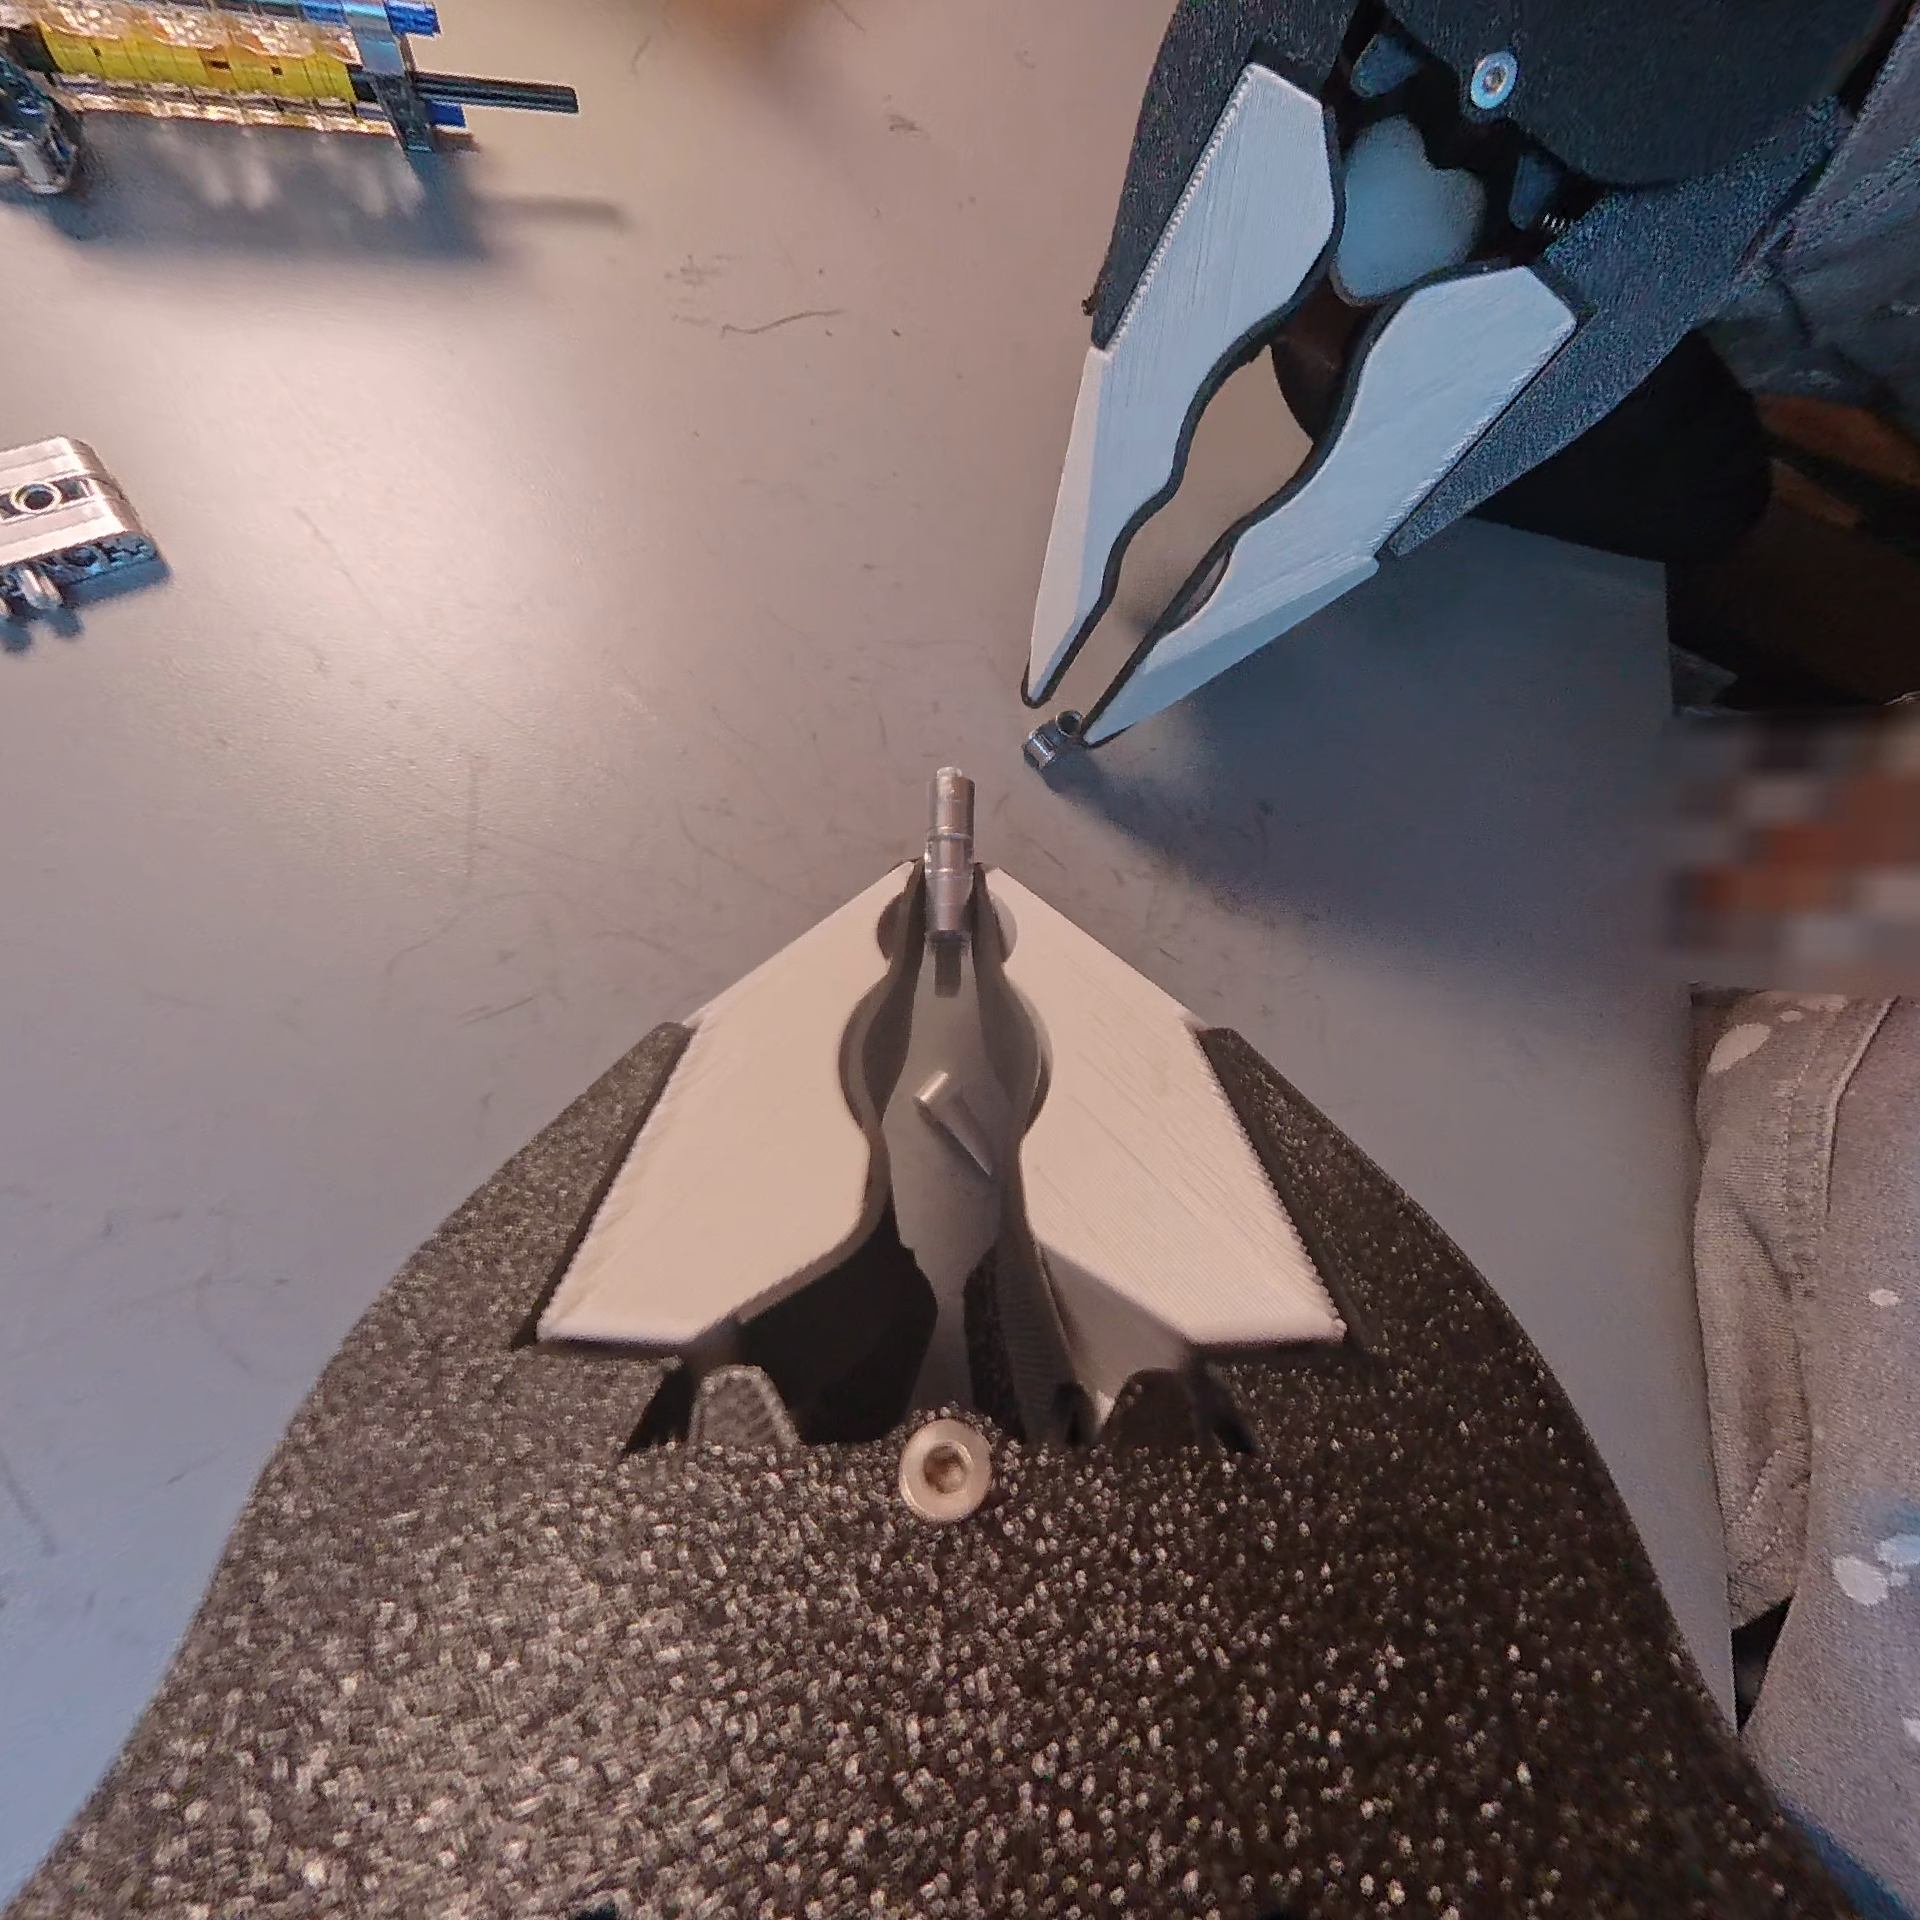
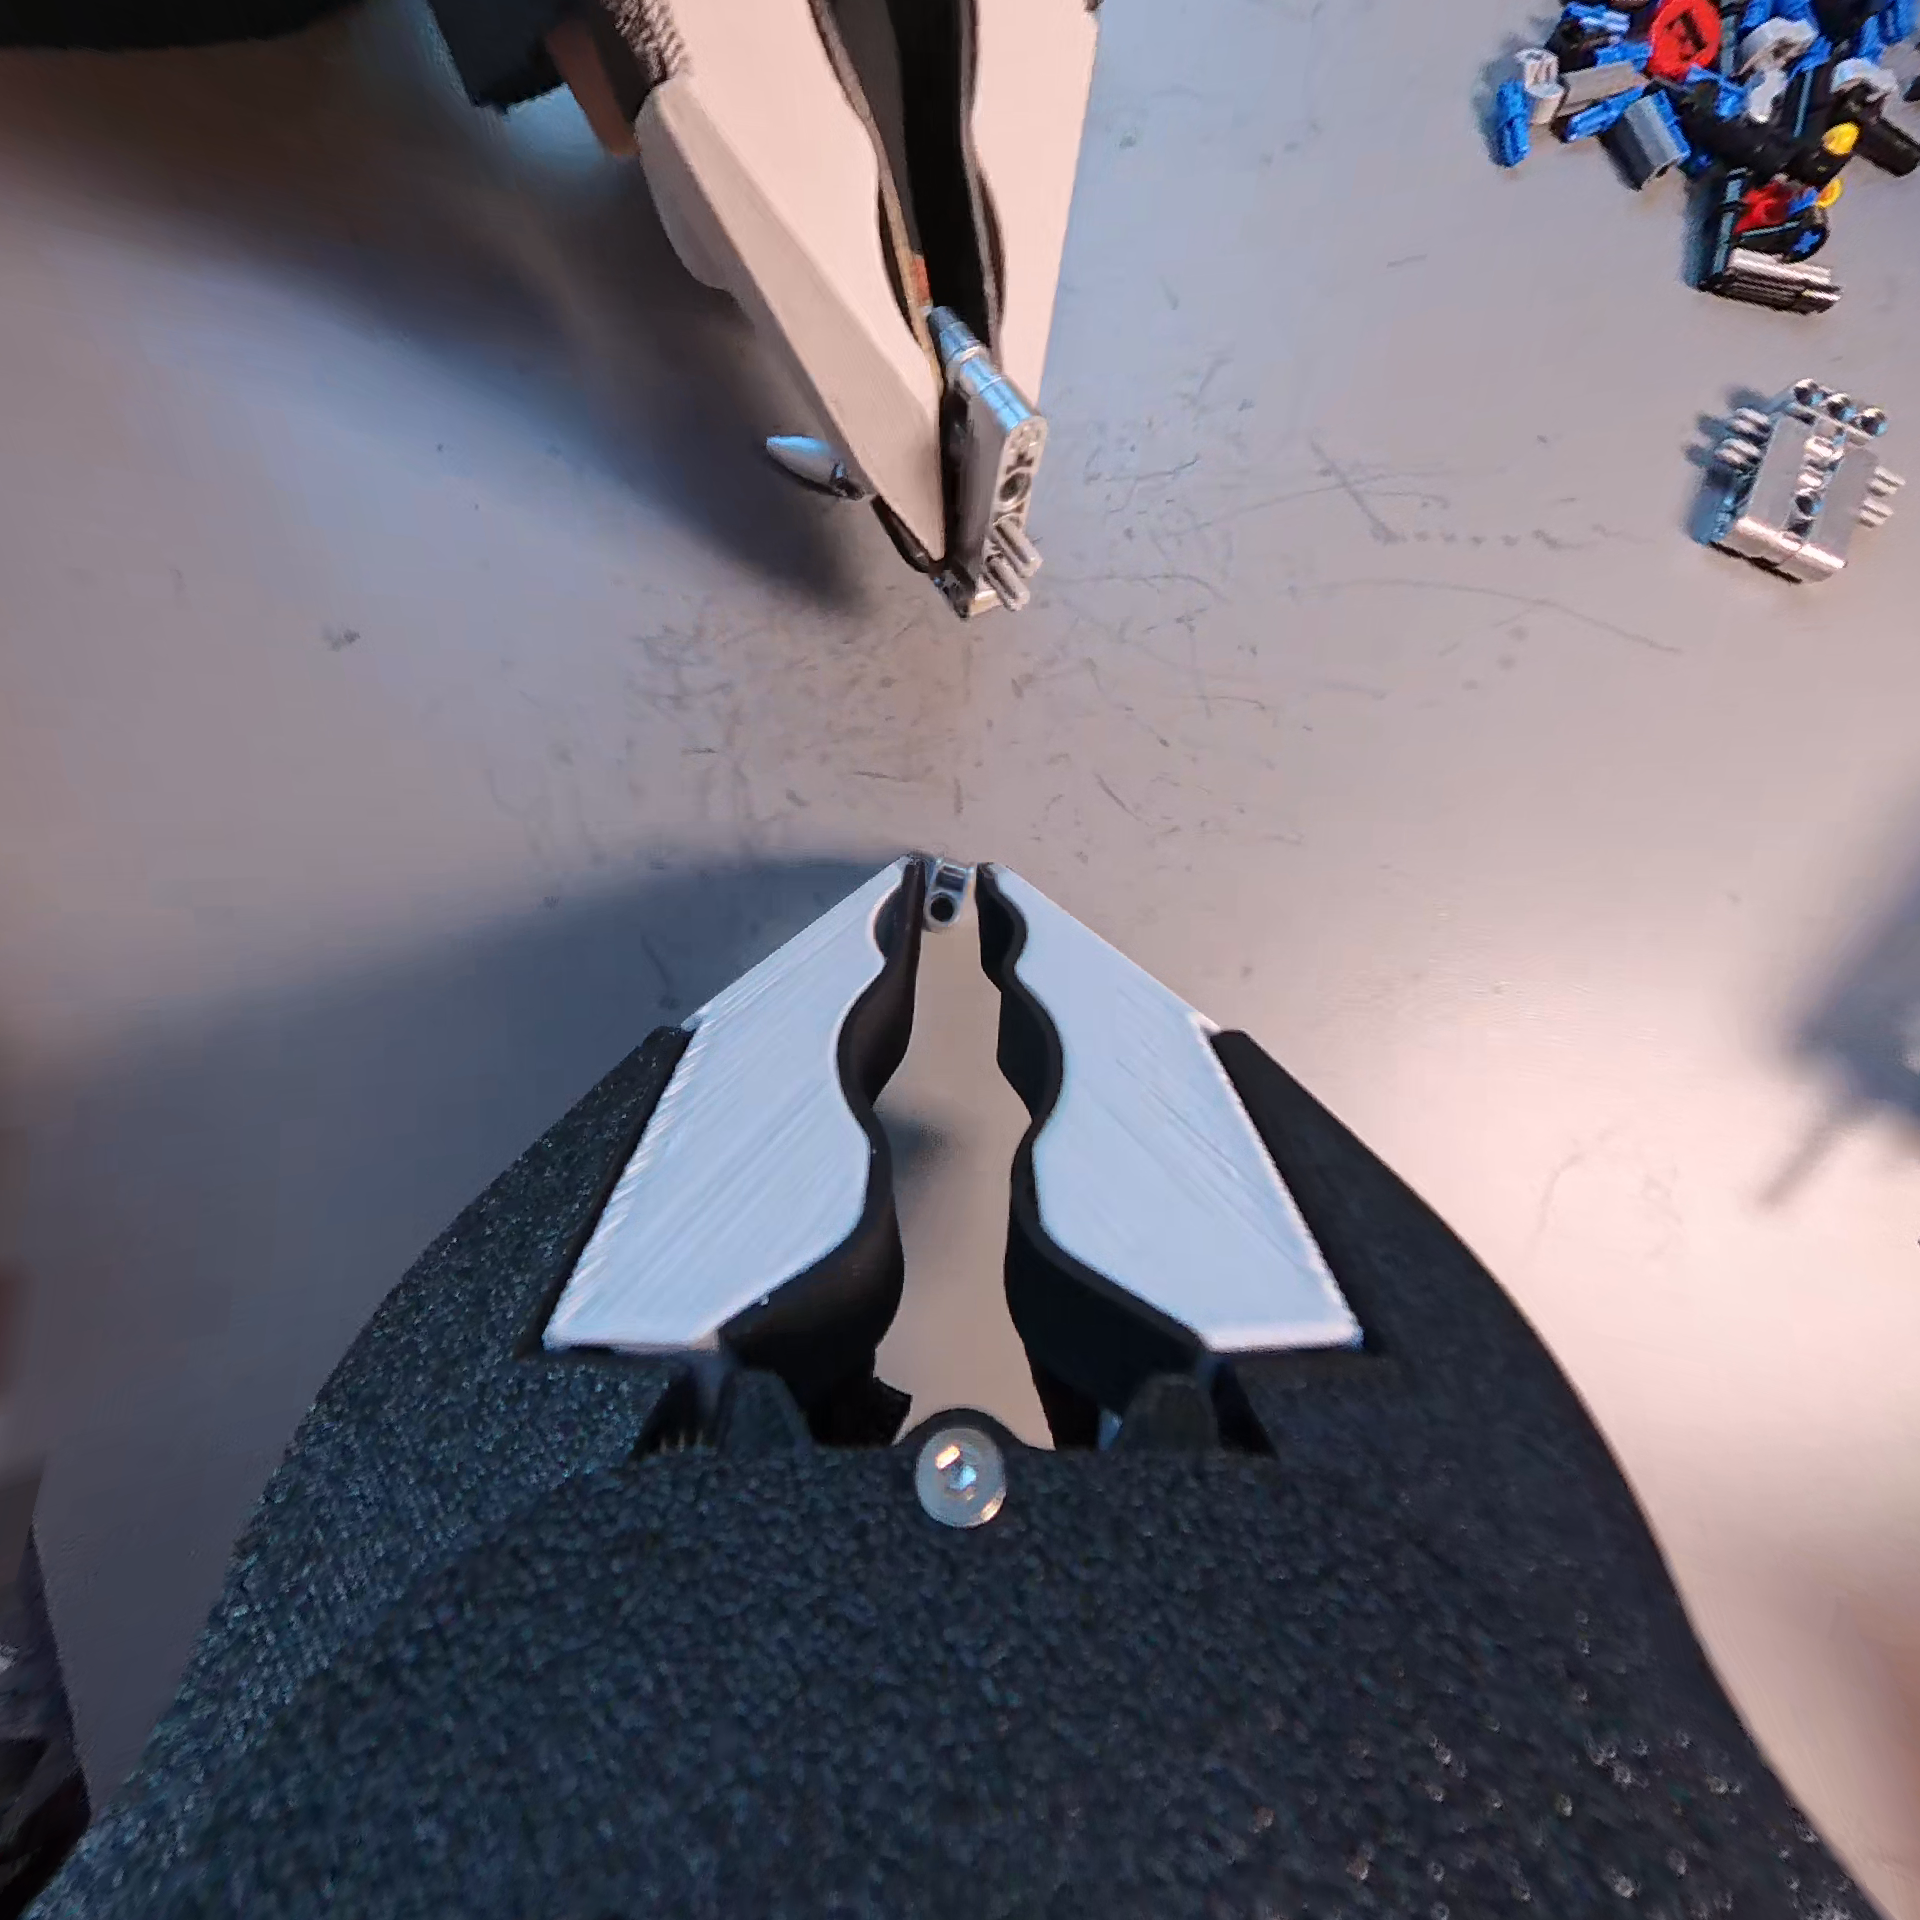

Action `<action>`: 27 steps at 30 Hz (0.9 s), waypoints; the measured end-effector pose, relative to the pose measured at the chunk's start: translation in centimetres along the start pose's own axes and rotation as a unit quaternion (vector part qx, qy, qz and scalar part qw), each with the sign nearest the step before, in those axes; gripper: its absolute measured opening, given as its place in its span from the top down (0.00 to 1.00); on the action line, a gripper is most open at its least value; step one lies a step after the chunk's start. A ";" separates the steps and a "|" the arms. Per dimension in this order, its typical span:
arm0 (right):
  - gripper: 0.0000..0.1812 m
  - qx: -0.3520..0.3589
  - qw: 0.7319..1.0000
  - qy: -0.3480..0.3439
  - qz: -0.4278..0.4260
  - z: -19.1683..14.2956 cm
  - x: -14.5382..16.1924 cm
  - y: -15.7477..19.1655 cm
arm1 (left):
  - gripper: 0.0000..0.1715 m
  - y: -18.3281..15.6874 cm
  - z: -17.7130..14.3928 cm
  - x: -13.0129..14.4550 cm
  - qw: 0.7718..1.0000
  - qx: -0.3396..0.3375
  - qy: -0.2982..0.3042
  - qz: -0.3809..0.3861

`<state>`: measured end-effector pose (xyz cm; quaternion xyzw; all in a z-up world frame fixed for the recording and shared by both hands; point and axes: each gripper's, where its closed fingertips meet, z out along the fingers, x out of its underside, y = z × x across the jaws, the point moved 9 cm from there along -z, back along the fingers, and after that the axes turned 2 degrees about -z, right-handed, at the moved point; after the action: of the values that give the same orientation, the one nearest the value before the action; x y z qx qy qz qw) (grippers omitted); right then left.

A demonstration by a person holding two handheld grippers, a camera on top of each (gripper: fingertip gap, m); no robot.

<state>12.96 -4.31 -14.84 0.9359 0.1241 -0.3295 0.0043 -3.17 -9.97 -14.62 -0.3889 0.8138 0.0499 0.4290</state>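
Note:
My left gripper point(image 1: 948, 875) is shut on a small grey beam piece with pins point(image 1: 950, 831) that stick out past the fingertips. In the right wrist view the left gripper point(image 2: 961, 582) comes down from the top, and the grey beam point(image 2: 1000, 457) shows edge-on with its pins pointing at the table. My right gripper point(image 2: 943, 871) is shut on a tiny grey connector with a hole point(image 2: 943, 900). In the left wrist view the right gripper point(image 1: 1060, 717) is at the upper right, with the connector point(image 1: 1049, 744) at its tips, close to the table point(image 1: 520, 831). The two held parts are apart.
A yellow, blue and black brick assembly point(image 1: 208, 73) lies at the far left, with a grey pinned block point(image 1: 73, 520) nearer; that block also shows in the right wrist view point(image 2: 1787, 478). A pile of blue, black and red parts point(image 2: 1714, 125) lies far right. A person's grey clothing point(image 1: 1808, 1351) is at the table's right edge. The tips of one gripper are about 6 cm away from the tips of the other. The grey pinned block point(image 1: 73, 520) is about equally far from each gripper, around 20 cm. It turns up in the right wrist view point(image 2: 1775, 509) as well.

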 end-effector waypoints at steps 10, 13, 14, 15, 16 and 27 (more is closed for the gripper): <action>0.95 0.006 1.000 0.007 0.004 0.3 0.1 0.0 | 0.97 0.0 0.1 0.0 1.000 0.001 0.001 0.000; 0.93 0.014 0.999 0.022 -0.018 0.5 0.2 0.5 | 0.97 -0.1 0.1 0.0 1.000 0.001 0.001 0.001; 0.93 0.017 0.999 0.027 -0.024 0.5 0.2 0.7 | 0.97 -0.1 0.1 0.0 1.000 0.002 0.002 0.001; 0.93 0.018 0.999 0.028 -0.027 0.6 0.2 0.9 | 0.97 -0.1 0.1 0.0 1.000 0.002 0.002 0.002; 0.93 0.017 0.999 0.026 -0.029 0.5 0.2 1.0 | 0.97 -0.1 0.1 0.0 1.000 0.002 0.002 0.002; 0.92 -0.070 0.994 0.047 -0.073 -0.2 0.5 -0.1 | 0.97 -0.2 0.2 0.1 1.000 -0.003 0.007 0.007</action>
<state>13.48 -4.11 -14.98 0.9362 0.2148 -0.2752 0.0401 -2.94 -10.09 -14.72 -0.3849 0.8194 0.0529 0.4215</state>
